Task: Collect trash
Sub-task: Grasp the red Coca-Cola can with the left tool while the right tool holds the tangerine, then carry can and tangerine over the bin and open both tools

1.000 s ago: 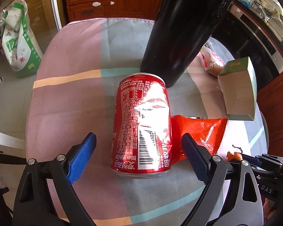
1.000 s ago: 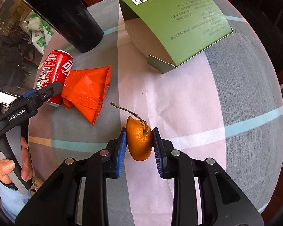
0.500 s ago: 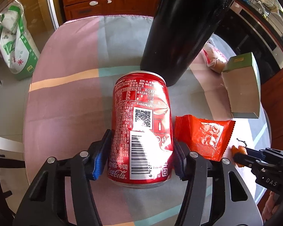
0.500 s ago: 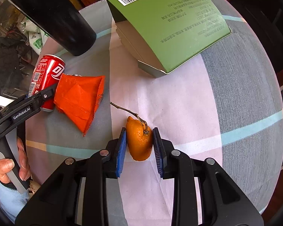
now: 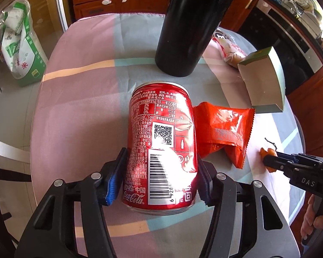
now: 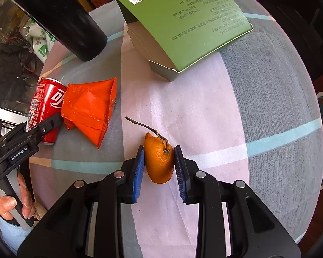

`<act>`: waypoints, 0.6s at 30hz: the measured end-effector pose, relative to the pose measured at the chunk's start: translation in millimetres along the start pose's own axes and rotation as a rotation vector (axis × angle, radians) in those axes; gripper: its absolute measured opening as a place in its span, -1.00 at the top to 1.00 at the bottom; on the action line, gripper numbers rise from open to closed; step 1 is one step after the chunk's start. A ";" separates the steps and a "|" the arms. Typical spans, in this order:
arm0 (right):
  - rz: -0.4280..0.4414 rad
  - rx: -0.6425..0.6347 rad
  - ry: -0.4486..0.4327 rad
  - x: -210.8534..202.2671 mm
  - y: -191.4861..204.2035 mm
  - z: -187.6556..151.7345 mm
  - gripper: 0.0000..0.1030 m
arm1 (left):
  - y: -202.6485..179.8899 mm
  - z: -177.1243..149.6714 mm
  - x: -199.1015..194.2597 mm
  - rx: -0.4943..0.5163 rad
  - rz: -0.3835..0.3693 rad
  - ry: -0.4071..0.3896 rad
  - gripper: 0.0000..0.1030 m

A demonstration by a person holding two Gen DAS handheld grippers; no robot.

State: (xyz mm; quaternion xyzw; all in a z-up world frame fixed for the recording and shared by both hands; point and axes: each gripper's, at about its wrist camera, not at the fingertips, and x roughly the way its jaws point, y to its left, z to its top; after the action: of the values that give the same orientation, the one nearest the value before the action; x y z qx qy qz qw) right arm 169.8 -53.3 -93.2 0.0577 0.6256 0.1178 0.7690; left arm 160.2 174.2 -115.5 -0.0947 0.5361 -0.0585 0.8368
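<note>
Clamping the red can point(image 5: 161, 150) at centre frame, the left tool point(image 5: 161, 180) grips it; the right tool point(image 6: 159, 167) pinches the orange peel point(image 6: 159, 161) at lower centre on the bench point(image 6: 269, 107).

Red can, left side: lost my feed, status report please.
Left gripper shut on red can. Right gripper shut on orange peel. Orange wrapper touching can; black bottle just behind.
</note>
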 end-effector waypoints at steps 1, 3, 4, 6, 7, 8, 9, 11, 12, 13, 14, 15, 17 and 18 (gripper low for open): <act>0.000 0.002 0.001 -0.9 -1.8 -1.0 0.49 | -1.1 -3.3 -3.2 -0.002 0.000 -0.001 -0.13; 0.001 0.008 0.001 -2.6 -6.0 -4.6 0.49 | -5.4 -11.3 -10.9 0.000 -0.006 -0.003 -0.13; 0.001 0.012 0.001 -3.7 -8.1 -6.5 0.49 | -8.6 -15.2 -14.5 0.005 -0.009 -0.004 -0.13; 0.005 0.017 -0.001 -6.1 -12.1 -10.9 0.49 | -16.3 -21.1 -20.5 0.021 -0.009 -0.009 -0.13; 0.006 0.019 -0.002 -7.4 -14.0 -11.9 0.49 | -20.5 -22.8 -24.1 0.032 -0.008 -0.013 -0.13; 0.007 0.020 -0.005 -9.3 -15.3 -13.9 0.49 | -24.6 -24.3 -27.6 0.040 -0.007 -0.018 -0.13; 0.007 0.021 -0.009 -11.8 -17.3 -16.5 0.49 | -29.0 -25.8 -31.0 0.049 -0.006 -0.022 -0.13; 0.008 0.027 -0.016 -16.8 -22.0 -20.0 0.49 | -37.2 -25.6 -36.8 0.067 -0.003 -0.030 -0.13; 0.009 0.032 -0.022 -19.9 -25.1 -22.2 0.49 | -41.6 -25.7 -39.9 0.076 -0.002 -0.034 -0.13; 0.009 0.035 -0.027 -22.8 -27.7 -24.0 0.49 | -46.7 -25.7 -43.0 0.086 0.000 -0.039 -0.13; 0.010 0.039 -0.034 -26.2 -30.9 -25.9 0.49 | -52.6 -25.4 -44.9 0.096 0.001 -0.043 -0.13; 0.010 0.044 -0.040 -29.7 -34.6 -27.6 0.49 | -58.0 -24.0 -46.2 0.106 0.001 -0.047 -0.13; 0.013 0.057 -0.052 -36.0 -41.7 -31.4 0.49 | -70.9 -23.6 -52.6 0.134 -0.003 -0.055 -0.13; 0.016 0.064 -0.059 -39.3 -45.9 -33.1 0.49 | -77.1 -23.1 -55.6 0.148 -0.003 -0.060 -0.13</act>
State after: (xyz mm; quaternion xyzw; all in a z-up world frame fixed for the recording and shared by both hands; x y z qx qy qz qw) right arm 135.1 -109.5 -73.8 0.0907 0.6057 0.1019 0.7839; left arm 116.3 108.0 -58.6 -0.0348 0.5049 -0.0964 0.8571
